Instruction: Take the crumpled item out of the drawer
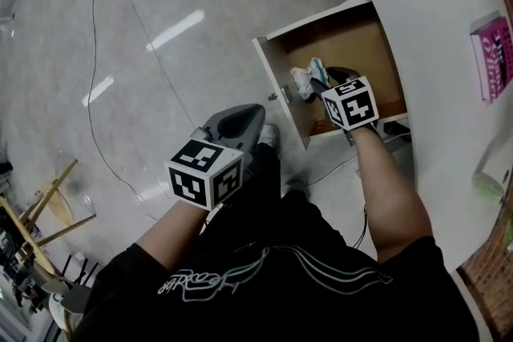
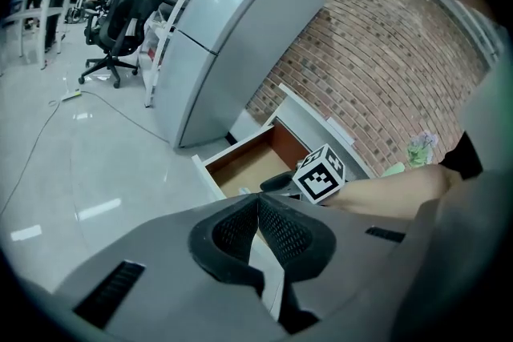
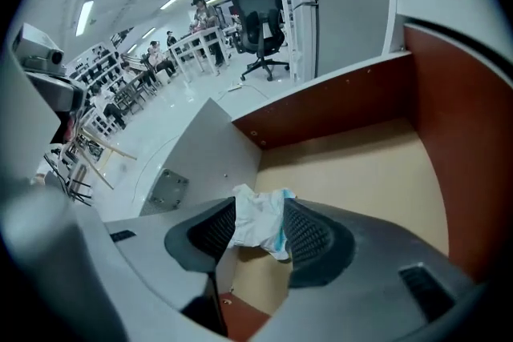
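Reach-and-grasp step, grasp not yet made. The drawer [image 1: 345, 32] stands pulled out from under the white bench [image 1: 433, 36], and its pale floor is bare except for one object. The crumpled item [image 1: 308, 79], white with a blue edge, lies just inside the drawer's front wall, about midway along that edge.

The right tongs [image 3: 259, 212] reach down into the drawer. Their jaws stand wide, one ribbed pad on each side of the crumpled item. The item fills most of the gap, but the pads do not appear to squeeze it.

The left tongs [image 2: 256, 200] are held over the floor outside the drawer's front edge. Their jaws are closed tip to tip with nothing between them, and they take no part in this step.

Judged next move: close the right jaws firmly on the bulk of the wad rather than on a loose flap. Then lift it straight up, clear of the front wall, before drawing it away from the drawer. A soft wad may slip if pinched only at its edge.
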`<action>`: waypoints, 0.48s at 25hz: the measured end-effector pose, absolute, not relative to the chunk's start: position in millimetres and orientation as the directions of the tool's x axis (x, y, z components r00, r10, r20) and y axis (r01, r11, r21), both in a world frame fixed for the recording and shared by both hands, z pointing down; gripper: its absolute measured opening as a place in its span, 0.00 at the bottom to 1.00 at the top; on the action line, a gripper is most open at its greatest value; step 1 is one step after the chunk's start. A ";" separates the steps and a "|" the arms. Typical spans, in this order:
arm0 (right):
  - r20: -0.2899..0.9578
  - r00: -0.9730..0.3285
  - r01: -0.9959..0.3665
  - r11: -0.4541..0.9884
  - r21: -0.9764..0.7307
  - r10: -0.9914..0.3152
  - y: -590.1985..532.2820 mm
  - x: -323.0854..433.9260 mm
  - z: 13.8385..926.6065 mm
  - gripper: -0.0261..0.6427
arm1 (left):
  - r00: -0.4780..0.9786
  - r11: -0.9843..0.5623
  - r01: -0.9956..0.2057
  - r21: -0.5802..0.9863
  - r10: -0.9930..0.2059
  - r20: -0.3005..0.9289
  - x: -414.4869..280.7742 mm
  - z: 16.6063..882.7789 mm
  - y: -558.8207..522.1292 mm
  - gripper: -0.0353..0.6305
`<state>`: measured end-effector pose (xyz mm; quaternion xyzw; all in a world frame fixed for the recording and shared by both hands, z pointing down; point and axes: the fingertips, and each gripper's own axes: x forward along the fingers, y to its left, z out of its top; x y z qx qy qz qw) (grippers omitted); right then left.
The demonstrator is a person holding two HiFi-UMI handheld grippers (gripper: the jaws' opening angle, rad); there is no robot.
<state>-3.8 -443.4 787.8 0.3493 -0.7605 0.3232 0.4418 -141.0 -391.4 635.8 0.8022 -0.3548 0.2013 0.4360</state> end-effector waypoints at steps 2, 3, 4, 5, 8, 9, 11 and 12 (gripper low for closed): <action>0.911 -0.350 -0.816 0.549 -0.181 -0.220 -445.7 -2.5 803.0 0.33 | 0.665 -0.372 -0.747 0.551 -0.389 0.638 -143.0 642.3 -395.2 0.09; 0.917 -0.343 -0.814 0.552 -0.182 -0.204 -446.0 -2.2 810.1 0.33 | 0.662 -0.371 -0.749 0.549 -0.388 0.642 -144.6 645.9 -397.0 0.09; 0.923 -0.336 -0.811 0.556 -0.182 -0.187 -445.9 -2.1 816.9 0.33 | 0.659 -0.367 -0.752 0.547 -0.386 0.646 -146.7 649.7 -398.7 0.09; 0.929 -0.328 -0.809 0.558 -0.183 -0.171 -445.6 -2.0 823.3 0.33 | 0.655 -0.362 -0.755 0.547 -0.386 0.649 -149.2 653.4 -400.6 0.09; 0.940 -0.314 -0.820 0.538 -0.196 -0.136 -445.0 -0.5 838.5 0.33 | 0.645 -0.346 -0.764 0.544 -0.393 0.656 -157.6 662.9 -407.7 0.09; 0.941 -0.314 -0.823 0.531 -0.203 -0.126 -444.1 -0.4 842.1 0.33 | 0.642 -0.342 -0.767 0.543 -0.394 0.658 -159.6 664.8 -409.7 0.09; 0.943 -0.315 -0.820 0.531 -0.214 -0.107 -441.8 -0.8 848.0 0.32 | 0.636 -0.334 -0.772 0.541 -0.398 0.661 -162.9 668.2 -413.1 0.09; 0.943 -0.318 -0.817 0.534 -0.219 -0.099 -441.0 -1.3 850.3 0.31 | 0.634 -0.331 -0.773 0.541 -0.400 0.662 -164.2 669.8 -414.4 0.09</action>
